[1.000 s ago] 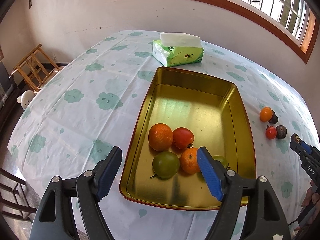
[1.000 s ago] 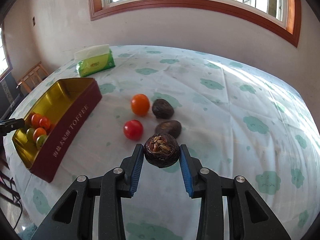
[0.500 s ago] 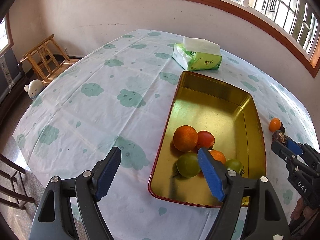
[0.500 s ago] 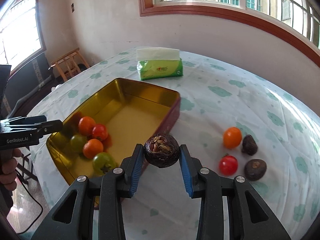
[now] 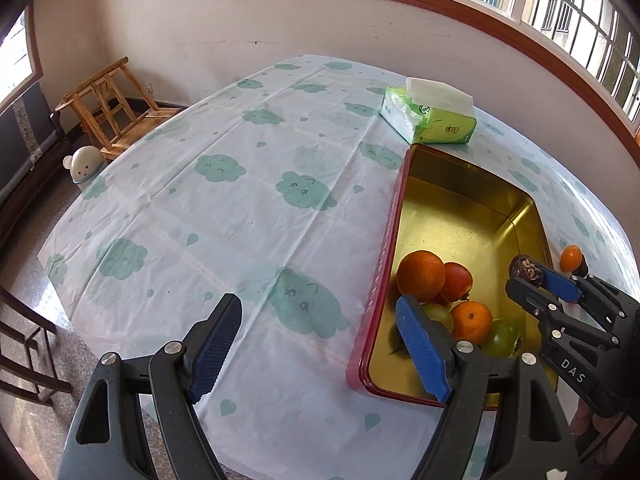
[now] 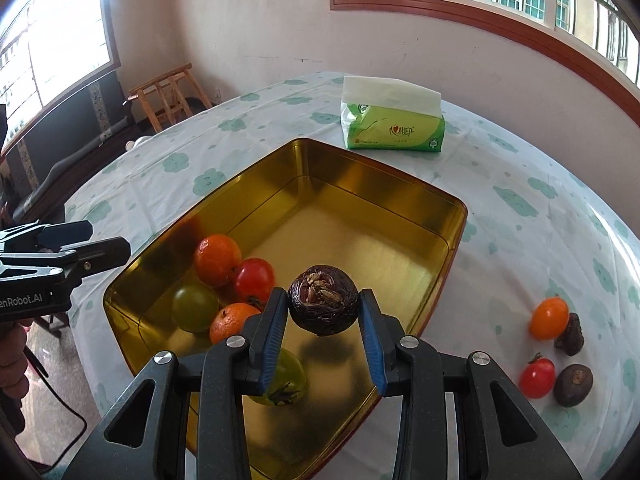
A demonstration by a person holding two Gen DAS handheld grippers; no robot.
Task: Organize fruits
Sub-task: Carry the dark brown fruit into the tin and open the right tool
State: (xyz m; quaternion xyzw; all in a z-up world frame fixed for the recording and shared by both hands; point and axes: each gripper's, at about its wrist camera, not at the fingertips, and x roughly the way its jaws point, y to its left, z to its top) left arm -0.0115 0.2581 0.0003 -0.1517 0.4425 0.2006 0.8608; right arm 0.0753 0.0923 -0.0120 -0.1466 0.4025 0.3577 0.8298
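Note:
My right gripper (image 6: 323, 322) is shut on a dark brown wrinkled fruit (image 6: 323, 305) and holds it above the near part of the gold tin tray (image 6: 400, 188). The tray holds an orange (image 6: 217, 259), a red tomato (image 6: 255, 280), a green fruit (image 6: 195, 307) and more fruit near my fingers. An orange tomato (image 6: 549, 318), a red tomato (image 6: 537, 377) and two dark fruits (image 6: 573, 384) lie on the cloth at right. My left gripper (image 5: 316, 336) is open and empty over the cloth left of the tray (image 5: 460, 200); the right gripper (image 5: 560, 292) also shows there.
A green tissue pack (image 6: 394, 126) lies on the table behind the tray. The round table has a cloud-print cloth (image 5: 224, 208). Wooden stools (image 5: 112, 100) and a small white bin (image 5: 84, 162) stand on the floor at left. A wall and window lie behind.
My right gripper has carried the dark fruit left, from beside the tray to over its near part. My left gripper has drawn off to the left of the tray, still open.

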